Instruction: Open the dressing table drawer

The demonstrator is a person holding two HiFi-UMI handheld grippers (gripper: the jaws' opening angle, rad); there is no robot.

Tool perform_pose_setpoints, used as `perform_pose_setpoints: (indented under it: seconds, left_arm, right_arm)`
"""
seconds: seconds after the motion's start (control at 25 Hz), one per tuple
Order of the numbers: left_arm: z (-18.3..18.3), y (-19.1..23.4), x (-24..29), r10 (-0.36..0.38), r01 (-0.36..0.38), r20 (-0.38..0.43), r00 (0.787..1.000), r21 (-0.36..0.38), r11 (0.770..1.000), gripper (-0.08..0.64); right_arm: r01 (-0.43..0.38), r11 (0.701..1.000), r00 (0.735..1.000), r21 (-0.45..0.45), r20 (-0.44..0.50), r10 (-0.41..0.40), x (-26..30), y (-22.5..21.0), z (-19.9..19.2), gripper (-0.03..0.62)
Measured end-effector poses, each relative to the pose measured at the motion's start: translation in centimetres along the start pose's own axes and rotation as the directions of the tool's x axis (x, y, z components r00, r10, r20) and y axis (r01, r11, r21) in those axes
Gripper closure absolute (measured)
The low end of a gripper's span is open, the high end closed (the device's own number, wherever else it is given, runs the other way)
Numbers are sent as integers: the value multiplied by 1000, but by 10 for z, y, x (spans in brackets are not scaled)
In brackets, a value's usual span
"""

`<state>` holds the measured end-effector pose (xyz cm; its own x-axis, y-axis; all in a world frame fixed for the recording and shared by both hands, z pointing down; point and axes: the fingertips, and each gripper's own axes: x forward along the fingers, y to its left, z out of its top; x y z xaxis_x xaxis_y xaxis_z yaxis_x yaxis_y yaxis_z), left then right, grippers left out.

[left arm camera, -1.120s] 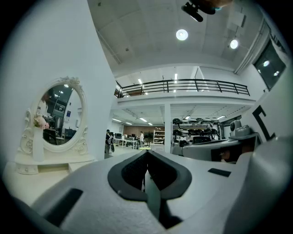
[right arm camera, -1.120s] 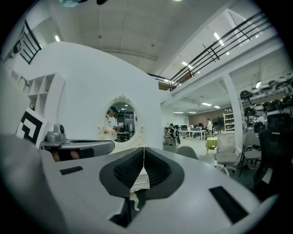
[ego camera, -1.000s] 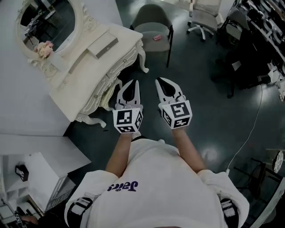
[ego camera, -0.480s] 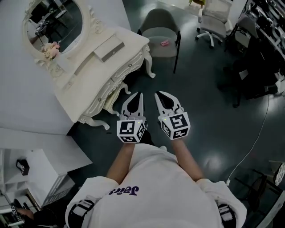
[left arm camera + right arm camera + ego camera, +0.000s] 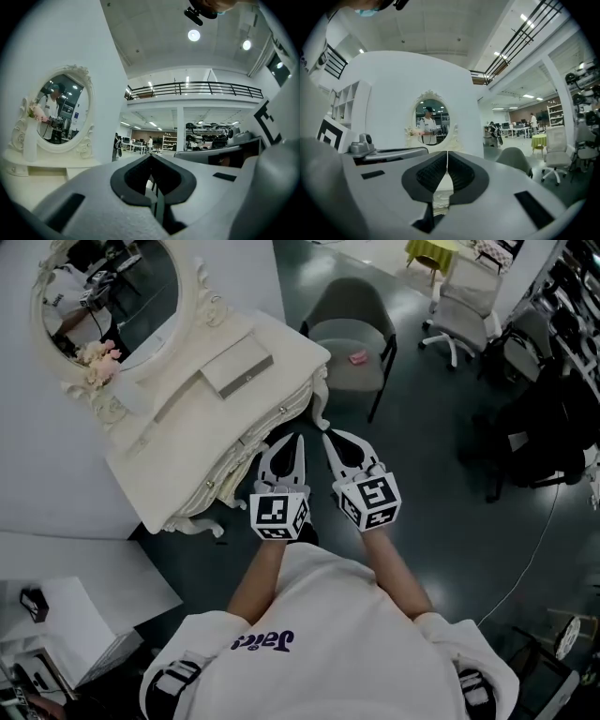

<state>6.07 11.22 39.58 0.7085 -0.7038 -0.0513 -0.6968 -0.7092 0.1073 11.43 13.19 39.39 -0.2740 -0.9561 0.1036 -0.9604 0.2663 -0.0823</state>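
- Left gripper (image 5: 292,443): jaws are seen pressed together at the tips in the left gripper view (image 5: 151,156); nothing is held between them.
- Right gripper (image 5: 332,440): jaws are likewise clenched, tips meeting (image 5: 447,153), with nothing grasped.
- Both grippers are held side by side in front of the person, close together, pointing roughly level; each marker cube faces the head camera.
- Table (image 5: 178,442): a cream piece with carved legs, set against a white wall, up and left of the grippers in the head view. The left gripper's tips are just beside its front right corner; contact is not seen.
- Drawer (image 5: 247,439): located in the table's front face, marked by small knobs and seen nearly edge-on from above. It appears closed and neither gripper is on it.
- Box (image 5: 238,374): a low raised unit with one knob is noted on the tabletop.
- Mirror (image 5: 111,285): oval, in an ornate frame, standing at the back of the table, with flowers (image 5: 98,354) at its lower left.
- Chair (image 5: 352,332): grey, standing beyond the table's right end, with a small pink item (image 5: 357,357) on its seat.
- Floor (image 5: 441,484): dark and glossy.
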Motion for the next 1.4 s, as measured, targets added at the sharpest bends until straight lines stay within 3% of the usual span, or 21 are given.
perform_pose_setpoints:
  seconds: [0.2, 0.4, 0.56, 0.68, 0.8, 0.96, 1.2, 1.36, 1.4]
  left_arm:
    - [12, 87, 57, 69, -68, 22, 997, -24, 997, 546]
    - [-1, 168, 78, 163, -163, -23, 986, -29, 986, 546]
    - [-14, 207, 88, 203, -202, -3, 979, -86, 976, 546]
    - [-26, 233, 98, 224, -224, -9, 975, -61, 973, 546]
    - [-42, 259, 104, 280, -281, -42, 959, -32, 959, 546]
    - [-61, 291, 116, 333, -337, -72, 940, -59, 940, 546]
    - [-85, 331, 142, 403, -415, -119, 907, -102, 904, 546]
    - [-98, 347, 162, 414, -429, -141, 899, -100, 898, 546]
    - [-102, 350, 167, 415, -431, -147, 898, -100, 897, 546]
  right_arm:
    - [-91, 996, 996, -12, -26, 90, 104, 0, 12, 577]
    - [-136, 990, 987, 30, -78, 138, 179, 9, -4, 577]
    - [-160, 987, 977, 7, -142, 159, 223, 4, -17, 577]
    - [-174, 985, 965, 8, -197, 172, 258, 0, -32, 577]
    - [-229, 972, 944, 45, -233, 233, 291, 4, -51, 577]
    - [-298, 951, 912, 82, -270, 309, 334, 5, -74, 577]
    - [-360, 926, 852, 118, -363, 377, 389, -4, -112, 575]
    - [-362, 921, 814, 145, -433, 388, 413, -18, -141, 567]
    - [-358, 922, 803, 149, -455, 385, 418, -22, -149, 539]
